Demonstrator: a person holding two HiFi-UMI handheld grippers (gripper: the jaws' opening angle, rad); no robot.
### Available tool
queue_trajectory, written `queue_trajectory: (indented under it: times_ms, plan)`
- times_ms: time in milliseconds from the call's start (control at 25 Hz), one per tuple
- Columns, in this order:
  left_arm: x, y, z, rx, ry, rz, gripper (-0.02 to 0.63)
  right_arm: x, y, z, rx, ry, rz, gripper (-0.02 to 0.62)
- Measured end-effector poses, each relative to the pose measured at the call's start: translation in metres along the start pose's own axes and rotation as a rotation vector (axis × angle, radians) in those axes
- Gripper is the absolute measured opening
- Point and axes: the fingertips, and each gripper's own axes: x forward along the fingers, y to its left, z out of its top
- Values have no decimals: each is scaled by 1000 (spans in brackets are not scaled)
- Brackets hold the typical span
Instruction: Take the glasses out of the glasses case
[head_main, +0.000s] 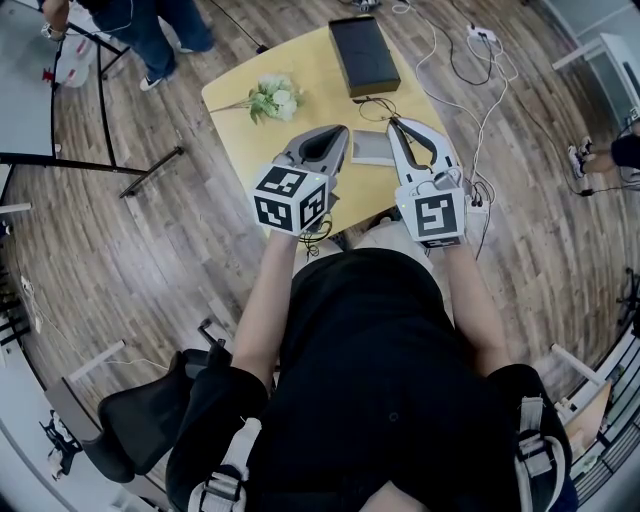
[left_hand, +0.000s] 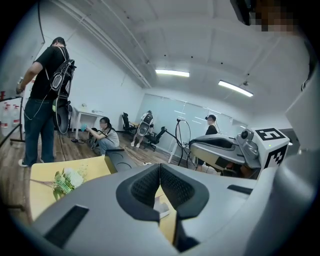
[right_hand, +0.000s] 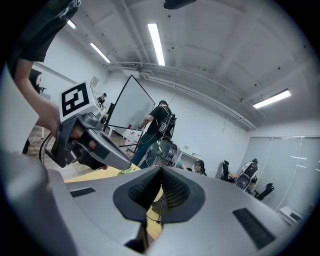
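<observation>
Held above the desk's (head_main: 305, 60) near side, the left hand-held gripper (head_main: 338, 132) and right hand-held gripper (head_main: 397, 124) both have jaws closed on nothing. Well beyond them, at the far edge, lies the glasses case (head_main: 364, 55): likely light, stiff and smooth, best pinched along its lid edge. It is black, rectangular, apparently closed

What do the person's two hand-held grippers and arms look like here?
The left hand-held gripper and right hand-held gripper are smooth grey shells with black ribbed pads. Each carries a white cube with black square markers. The person wears a black short-sleeved top.
</observation>
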Motion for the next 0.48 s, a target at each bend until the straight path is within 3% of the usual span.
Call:
queue_trajectory:
  times_ms: [480]
  plan:
    - [-3,4,-2,-9,0,-2,21,2,6,0,37,13,15,20]
